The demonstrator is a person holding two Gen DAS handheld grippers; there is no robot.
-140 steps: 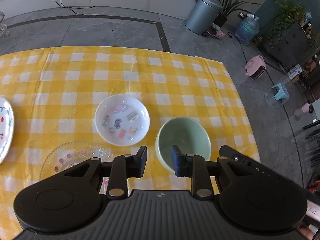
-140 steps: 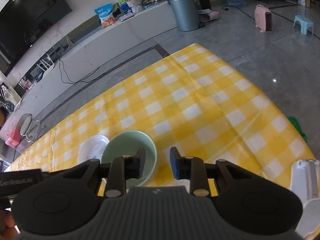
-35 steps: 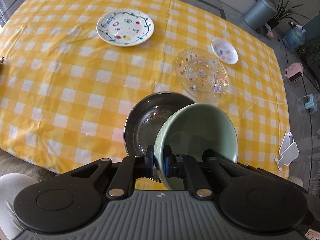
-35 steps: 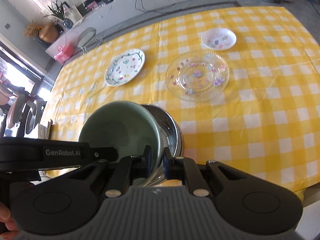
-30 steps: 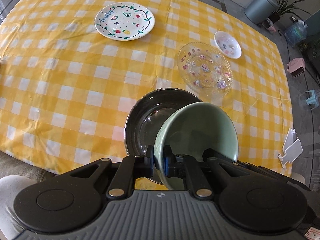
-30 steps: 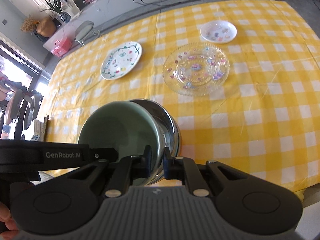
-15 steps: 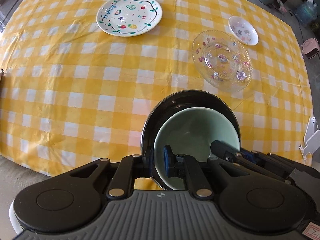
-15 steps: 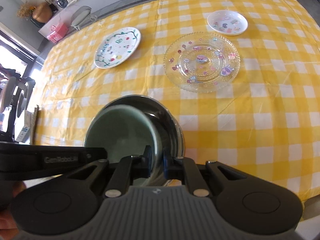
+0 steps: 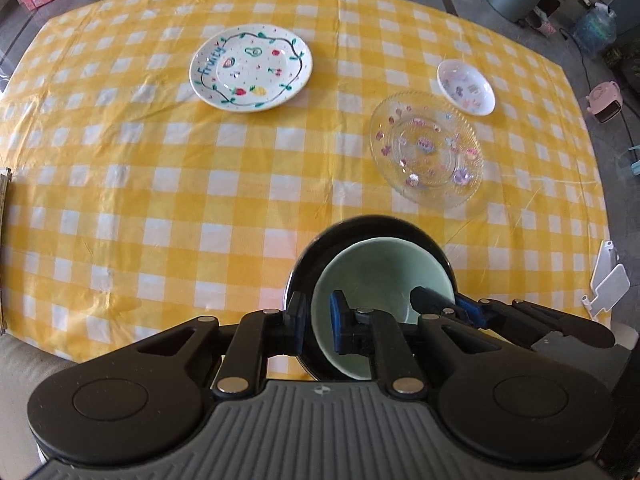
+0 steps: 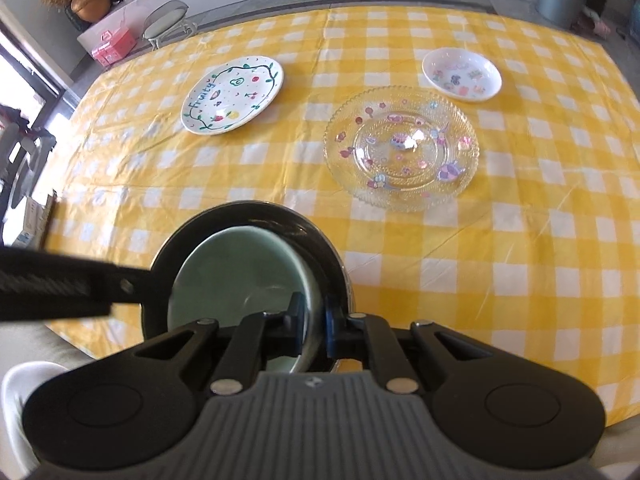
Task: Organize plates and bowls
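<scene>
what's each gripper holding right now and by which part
The right gripper pinches the green bowl by its near rim. The left gripper has just been opening; the rim sits loose between its jaws.

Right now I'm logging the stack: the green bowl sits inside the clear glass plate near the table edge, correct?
Not quite. The green bowl sits inside the dark metal bowl near the table edge, as the left wrist view shows. The clear glass plate lies apart, with nothing on it.

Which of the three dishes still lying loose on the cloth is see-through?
The glass plate, the biggest of the three. It lies just in front of the small white dish; the white fruit plate is opaque.
</scene>
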